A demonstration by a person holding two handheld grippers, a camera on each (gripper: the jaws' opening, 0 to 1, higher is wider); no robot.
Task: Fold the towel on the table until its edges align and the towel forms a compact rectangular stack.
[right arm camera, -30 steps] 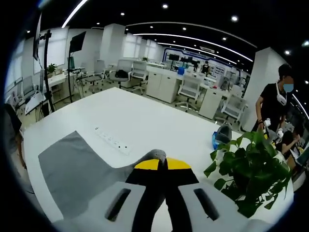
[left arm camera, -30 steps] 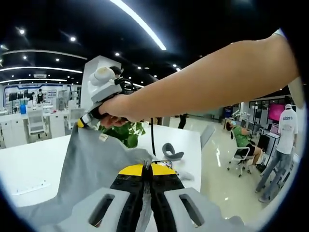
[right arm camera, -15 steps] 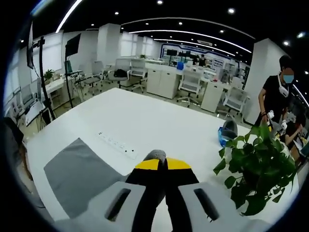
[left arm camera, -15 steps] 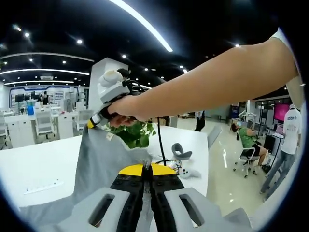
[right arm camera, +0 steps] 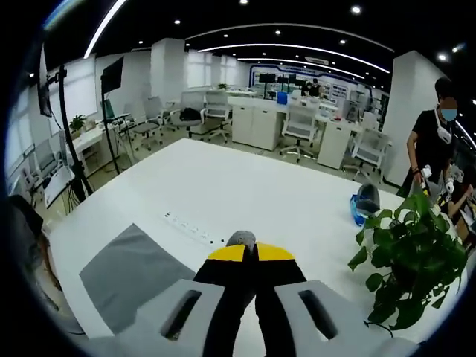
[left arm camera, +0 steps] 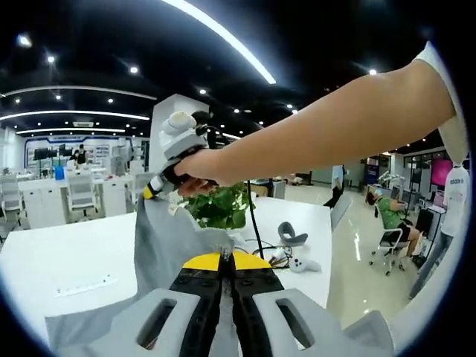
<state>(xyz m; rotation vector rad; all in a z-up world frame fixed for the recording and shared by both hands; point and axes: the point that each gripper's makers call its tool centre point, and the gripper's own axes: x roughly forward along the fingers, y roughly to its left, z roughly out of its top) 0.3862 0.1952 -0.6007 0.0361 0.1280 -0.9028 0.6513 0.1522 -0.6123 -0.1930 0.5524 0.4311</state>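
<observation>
A grey towel (left arm camera: 167,245) hangs in the air above the white table (left arm camera: 44,260), held up by two corners. My left gripper (left arm camera: 226,256) is shut on one corner, which bunches at its yellow tips. In the left gripper view my right gripper (left arm camera: 152,190), held in a person's hand, is shut on the other upper corner, up and to the left. In the right gripper view my right gripper (right arm camera: 249,251) is shut on a small wad of towel (right arm camera: 240,239), and the lower part of the towel (right arm camera: 134,271) lies flat on the table (right arm camera: 245,193) at the lower left.
A white power strip (right arm camera: 195,227) lies on the table beyond the towel. A potted green plant (right arm camera: 405,260) stands at the right, with a blue and grey object (right arm camera: 364,202) behind it. A grey headset and controller (left arm camera: 291,239) lie near the far table edge. People, desks and chairs fill the room behind.
Both grippers have lifted the towel higher, so more of it hangs free. In the right gripper view the patch lying on the table looks smaller and has slid right.
</observation>
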